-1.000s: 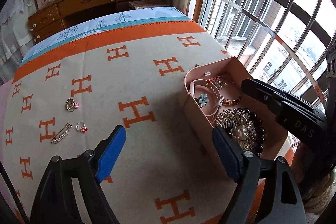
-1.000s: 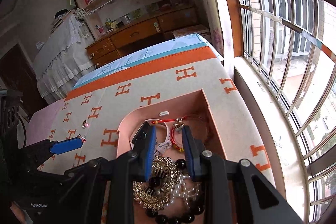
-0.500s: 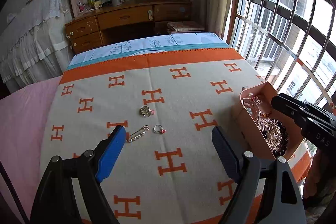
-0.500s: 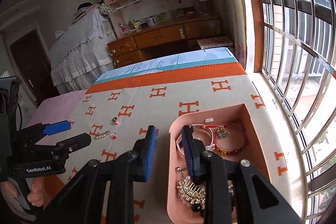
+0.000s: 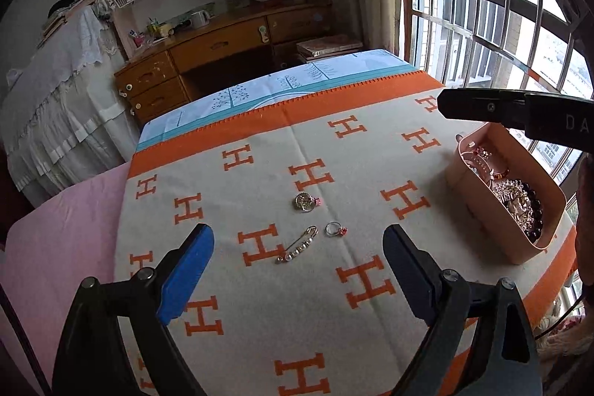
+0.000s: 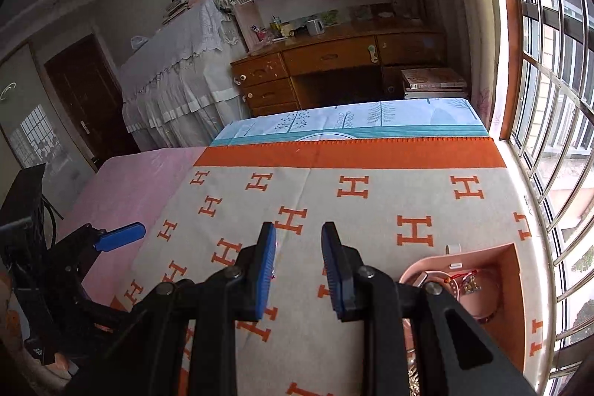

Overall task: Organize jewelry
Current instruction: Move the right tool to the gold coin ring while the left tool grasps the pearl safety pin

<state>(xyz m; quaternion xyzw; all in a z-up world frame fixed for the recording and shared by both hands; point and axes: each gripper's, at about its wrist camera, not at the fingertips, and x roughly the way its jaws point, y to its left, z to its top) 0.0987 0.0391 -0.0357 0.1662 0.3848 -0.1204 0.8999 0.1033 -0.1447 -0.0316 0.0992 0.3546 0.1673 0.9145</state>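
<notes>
Three loose pieces lie on the H-patterned blanket (image 5: 260, 284): a round brooch (image 5: 305, 202) farthest, a red-stoned ring (image 5: 335, 229), and a pearl pin (image 5: 297, 245) whose long axis runs near-left to far-right. The pink box (image 5: 482, 195) at right holds perhaps four or five tangled pieces. Left claw (image 5: 297, 270) gapes wide; right claw (image 6: 299, 270) stands narrowly apart, empty.

Left tongs (image 5: 297, 270) wide apart above the H-patterned blanket (image 5: 371, 314), empty, pearl pin (image 5: 297, 245), red-stone ring (image 5: 335, 229) and round brooch (image 5: 305, 202) ahead, pink jewelry tray (image 5: 519, 247) at right.
</notes>
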